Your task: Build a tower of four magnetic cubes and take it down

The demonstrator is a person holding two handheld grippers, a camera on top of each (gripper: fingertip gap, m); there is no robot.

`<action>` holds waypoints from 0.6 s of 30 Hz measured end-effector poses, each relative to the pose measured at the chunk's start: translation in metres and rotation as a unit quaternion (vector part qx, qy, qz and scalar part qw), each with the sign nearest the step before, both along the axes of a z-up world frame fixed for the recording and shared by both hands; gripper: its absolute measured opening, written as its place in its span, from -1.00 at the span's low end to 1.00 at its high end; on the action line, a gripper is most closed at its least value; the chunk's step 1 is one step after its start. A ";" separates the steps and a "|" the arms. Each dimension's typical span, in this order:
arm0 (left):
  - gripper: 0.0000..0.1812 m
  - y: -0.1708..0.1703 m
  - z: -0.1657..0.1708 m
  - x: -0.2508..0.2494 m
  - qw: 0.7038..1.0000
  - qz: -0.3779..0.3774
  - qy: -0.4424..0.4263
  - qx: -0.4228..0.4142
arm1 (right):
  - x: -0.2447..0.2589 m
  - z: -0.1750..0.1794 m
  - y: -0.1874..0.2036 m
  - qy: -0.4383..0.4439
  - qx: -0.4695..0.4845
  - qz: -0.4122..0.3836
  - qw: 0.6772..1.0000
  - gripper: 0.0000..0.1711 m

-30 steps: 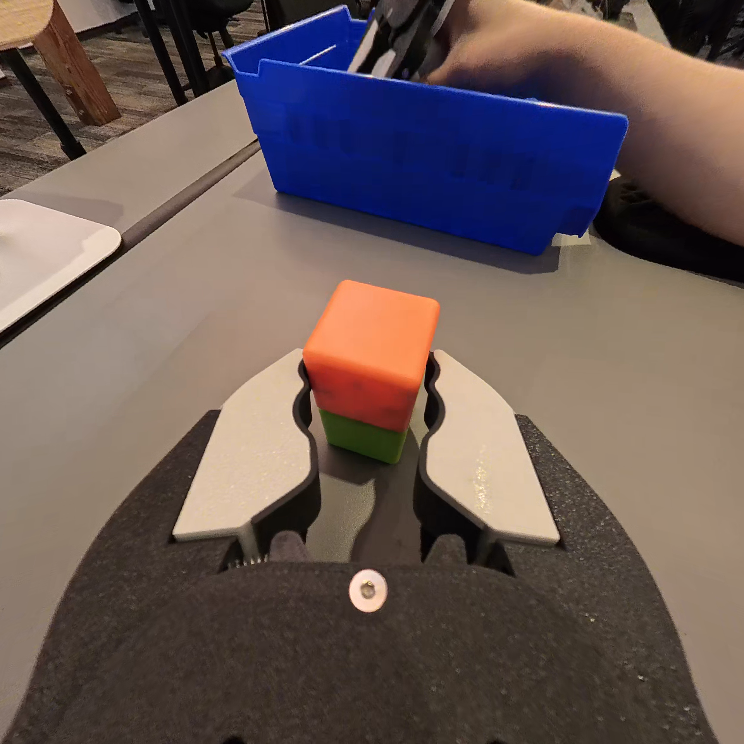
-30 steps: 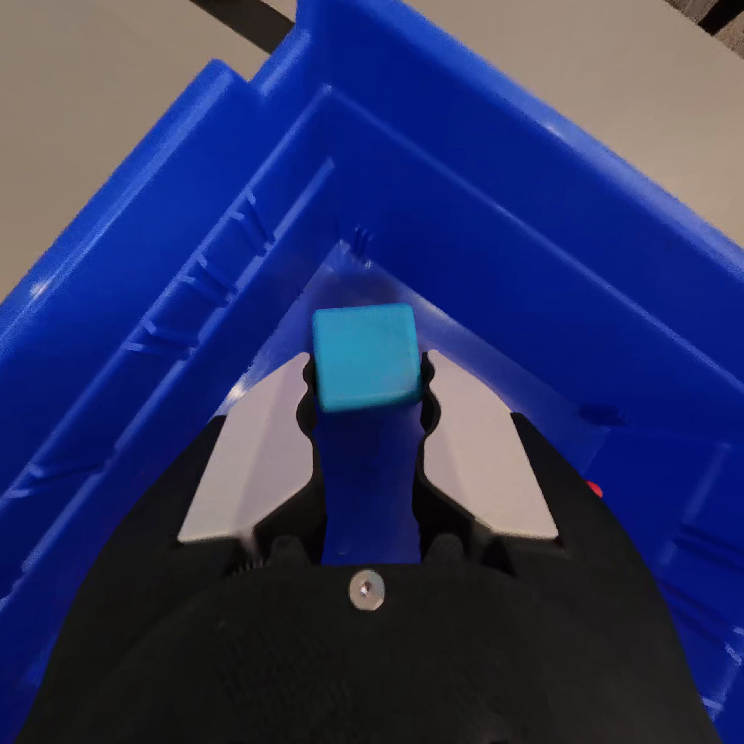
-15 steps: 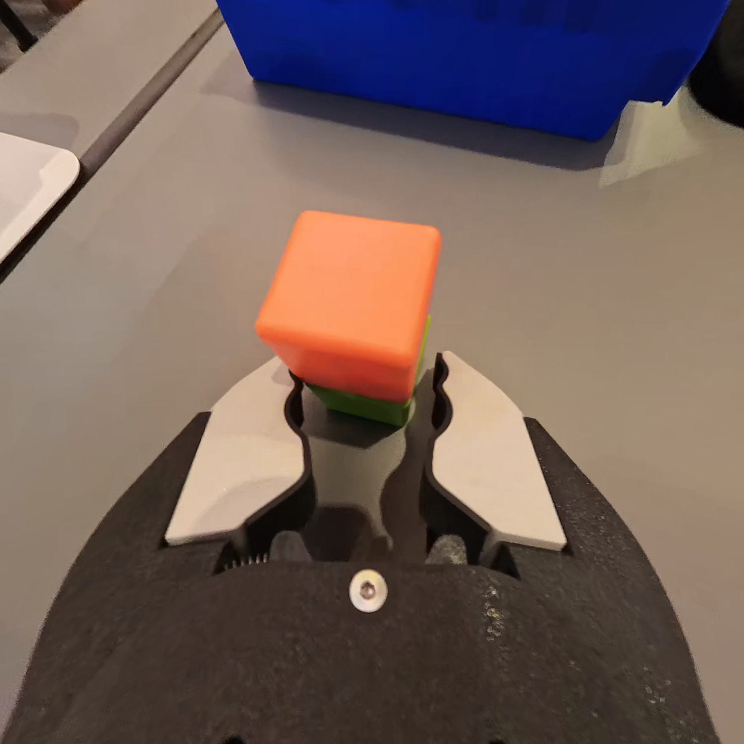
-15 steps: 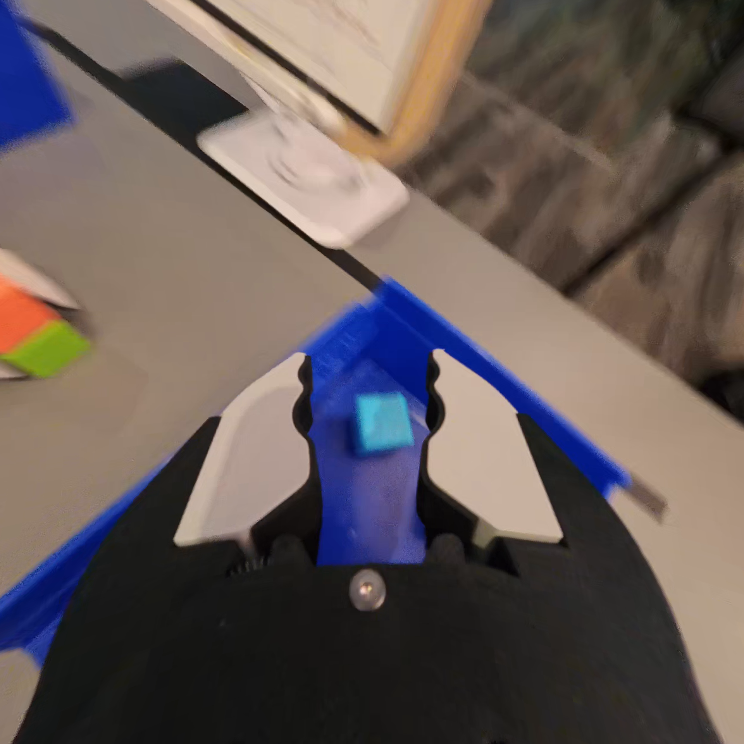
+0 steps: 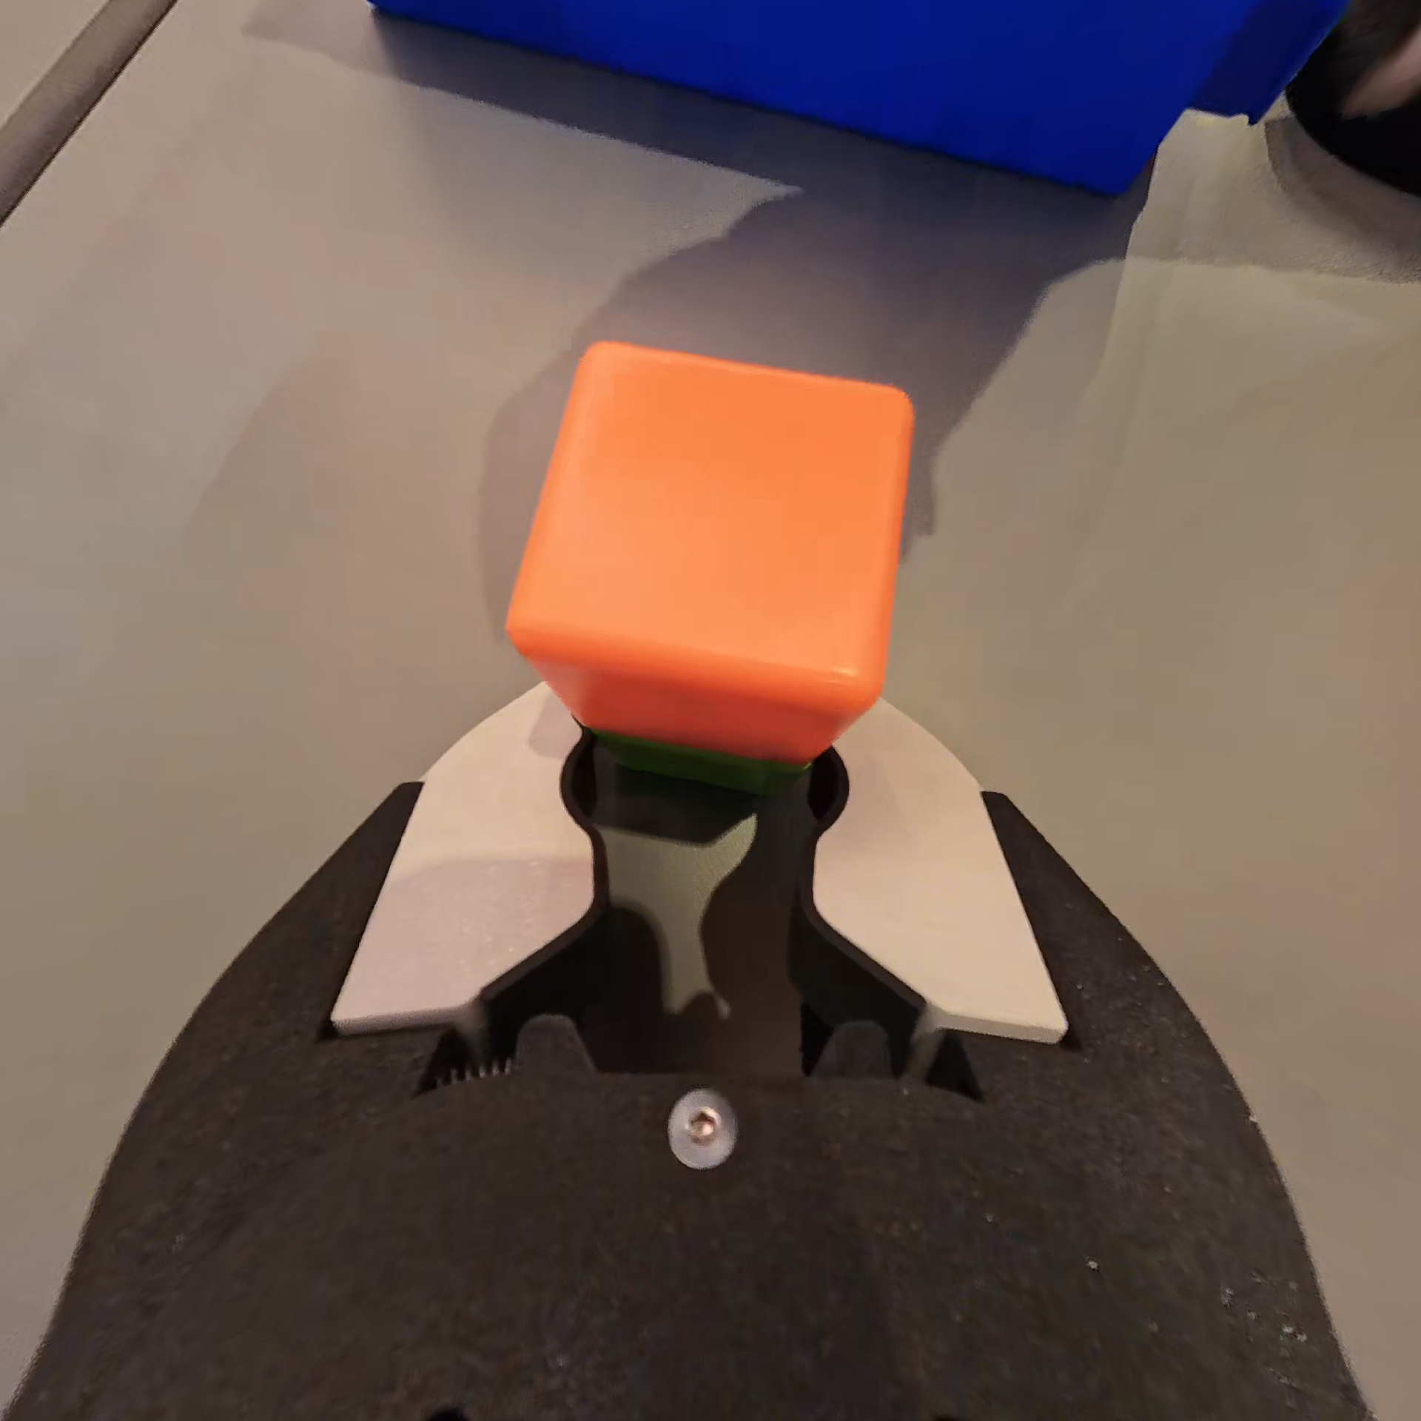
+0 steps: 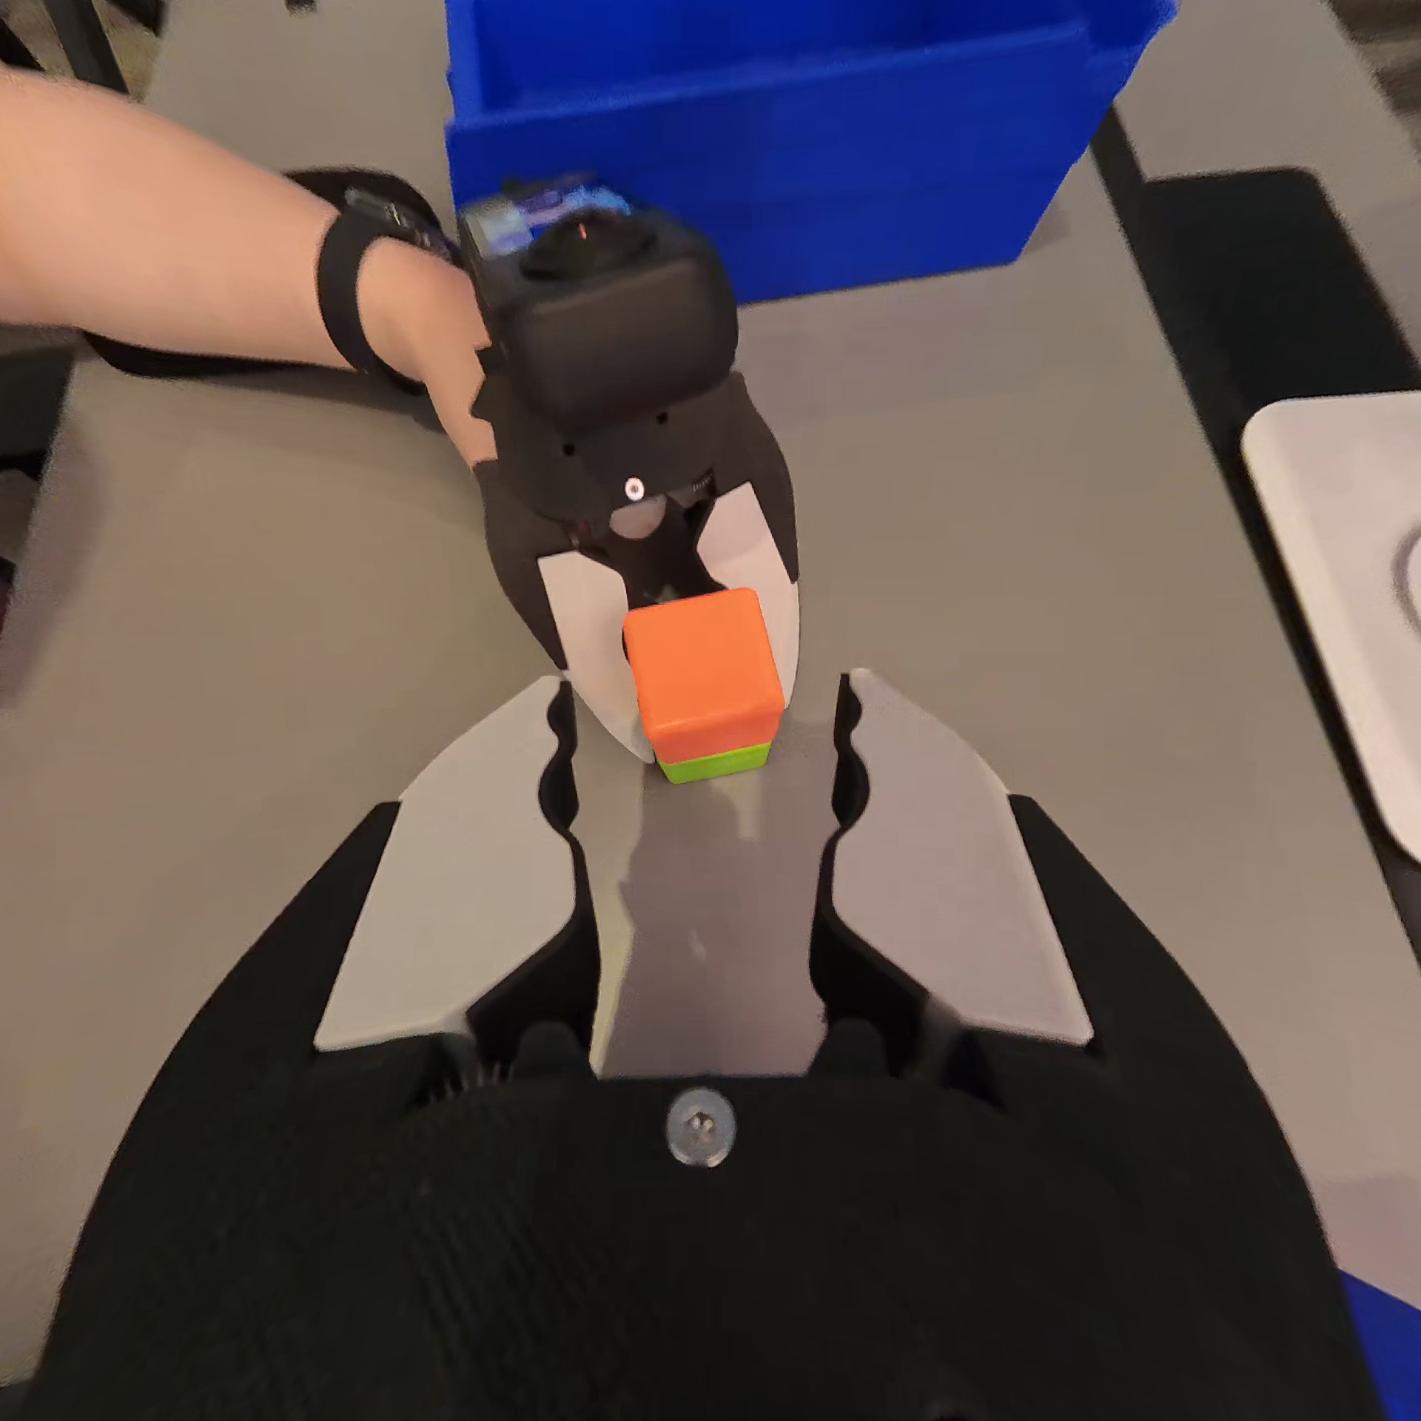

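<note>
Right tongs [image 6: 703, 738] left the bin; orange-on-green stack [image 6: 703, 677] upright.

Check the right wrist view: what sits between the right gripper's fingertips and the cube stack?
Only bare grey table; the right gripper is open, short of the orange cube.

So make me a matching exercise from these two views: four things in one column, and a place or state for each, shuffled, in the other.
Things:
1. orange cube
2. green cube
3. blue bin
4. right hand-held gripper

Places or states:
A. open, holding nothing
B. bottom of the stack, on the table
C. at the far end of the table
D. on top of the stack

Pairs: 1-D, 2-B, 3-C, 4-A
</note>
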State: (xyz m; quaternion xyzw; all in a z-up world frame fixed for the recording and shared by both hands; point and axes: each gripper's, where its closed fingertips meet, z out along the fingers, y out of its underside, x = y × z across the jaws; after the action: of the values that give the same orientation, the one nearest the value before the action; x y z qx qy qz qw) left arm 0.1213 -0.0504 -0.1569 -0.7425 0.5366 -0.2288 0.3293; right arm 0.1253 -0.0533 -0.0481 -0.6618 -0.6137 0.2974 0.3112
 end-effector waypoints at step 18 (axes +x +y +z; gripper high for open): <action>-0.42 -0.006 0.000 0.001 1.000 -0.020 0.001 0.000 | -0.021 -0.054 -0.005 -0.093 0.028 0.027 0.995 -0.41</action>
State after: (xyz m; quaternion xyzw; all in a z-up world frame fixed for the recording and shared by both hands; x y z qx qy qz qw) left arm 0.1220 -0.0564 -0.1569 -0.7318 0.5516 -0.2347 0.3241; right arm 0.1043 -0.0584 -0.1020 -0.6608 -0.6658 0.2257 0.2631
